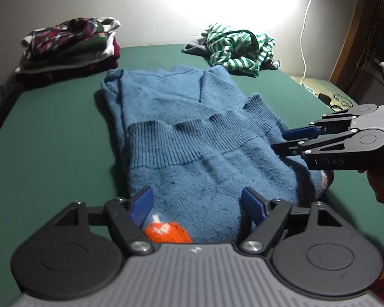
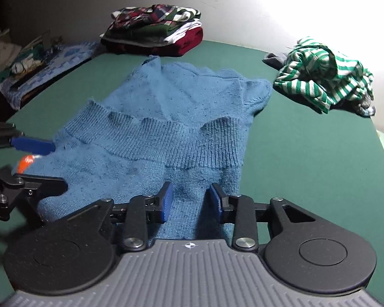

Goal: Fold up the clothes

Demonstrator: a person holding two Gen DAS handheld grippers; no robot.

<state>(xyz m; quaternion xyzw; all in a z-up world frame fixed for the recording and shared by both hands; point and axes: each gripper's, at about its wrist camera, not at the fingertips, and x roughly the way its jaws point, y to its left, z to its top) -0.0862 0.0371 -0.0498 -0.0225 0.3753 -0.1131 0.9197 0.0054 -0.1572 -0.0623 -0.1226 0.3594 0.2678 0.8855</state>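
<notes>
A blue knit sweater (image 1: 192, 138) lies on the green table (image 1: 51, 133), its ribbed hem folded up over the body; it also shows in the right wrist view (image 2: 166, 117). An orange knitted patch (image 1: 166, 231) shows at its near edge. My left gripper (image 1: 197, 204) is open, its jaws on either side of the near fold. My right gripper (image 2: 190, 199) is open over the sweater's near right part; in the left wrist view it (image 1: 281, 140) comes in from the right, just above the fabric. The left gripper (image 2: 56, 163) appears at the left in the right wrist view.
A stack of folded clothes (image 1: 69, 48) stands at the back left, also in the right wrist view (image 2: 153, 33). A crumpled green-and-white striped garment (image 1: 238, 48) lies at the back right (image 2: 325, 76). A white cable (image 1: 306, 38) hangs by the wall. Clutter (image 2: 25, 69) lies beyond the left edge.
</notes>
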